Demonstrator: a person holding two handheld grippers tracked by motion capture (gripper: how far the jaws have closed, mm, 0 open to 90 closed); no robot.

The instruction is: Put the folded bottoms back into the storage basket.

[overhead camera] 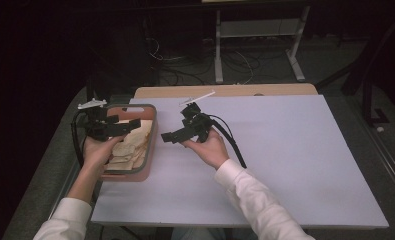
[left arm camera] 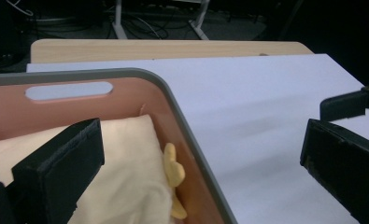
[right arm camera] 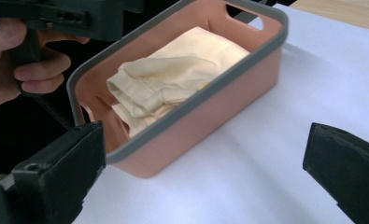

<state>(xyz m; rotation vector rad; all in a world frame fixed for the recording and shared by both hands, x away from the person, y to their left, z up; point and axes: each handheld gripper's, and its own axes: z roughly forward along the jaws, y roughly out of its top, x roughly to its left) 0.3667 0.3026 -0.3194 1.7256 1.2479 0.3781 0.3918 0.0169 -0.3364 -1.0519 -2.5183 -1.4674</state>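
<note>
A salmon basket with a grey rim (overhead camera: 135,106) sits at the left edge of the white board, and a folded cream cloth (overhead camera: 135,141) lies inside it. My left gripper (overhead camera: 119,125) hovers over the basket, open, with nothing between its jaws. In the left gripper view its jaws (left arm camera: 201,135) straddle the basket's right rim (left arm camera: 173,98), with the cloth (left arm camera: 126,158) below. My right gripper (overhead camera: 176,126) is held over the board just right of the basket, also open. It (right arm camera: 205,135) faces the basket's wall (right arm camera: 210,121) and the cloth (right arm camera: 173,79).
The white board (overhead camera: 285,160) stretches wide to the right of the basket. A wooden table edge (overhead camera: 225,91) lies behind it. Beyond, white frame legs (overhead camera: 257,45) and cables stand on the dark floor. A small yellow piece (left arm camera: 174,170) is tucked beside the cloth.
</note>
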